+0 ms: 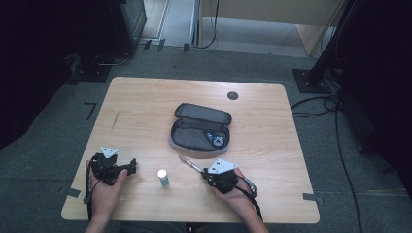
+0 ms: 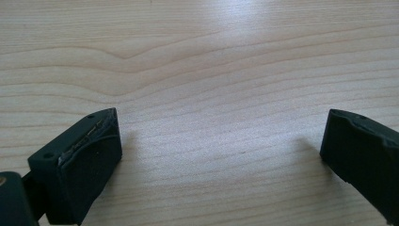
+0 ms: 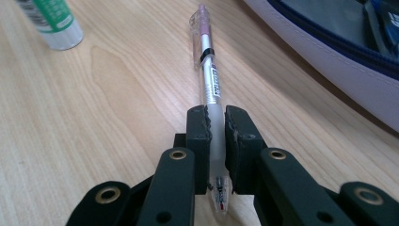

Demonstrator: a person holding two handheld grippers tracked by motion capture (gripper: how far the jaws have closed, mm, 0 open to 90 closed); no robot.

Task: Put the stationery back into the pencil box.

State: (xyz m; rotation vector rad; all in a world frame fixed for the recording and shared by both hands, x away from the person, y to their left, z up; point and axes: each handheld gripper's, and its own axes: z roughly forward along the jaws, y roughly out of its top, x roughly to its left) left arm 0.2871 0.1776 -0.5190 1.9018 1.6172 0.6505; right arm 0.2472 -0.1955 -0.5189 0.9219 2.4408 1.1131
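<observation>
1. Clamping a clear pen (image 3: 210, 80) between the right tongs (image 3: 216, 125), barrel pointing toward the open grey pencil case (image 1: 200, 129).
2. Holding the left tongs (image 2: 221, 141) spread wide over bare counter (image 1: 145, 107), gripping nothing.
3. Standing upright between both hands: a small green-labelled tube (image 1: 163, 178), possibly a glue stick.
4. Lying mid-counter, the case holding dark items, blurred.

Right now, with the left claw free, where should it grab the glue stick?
Take the glue stick around its middle, coming level from its left. It stands upright with a round body and bare table on that side. The left claw is open and already points toward it.
</observation>
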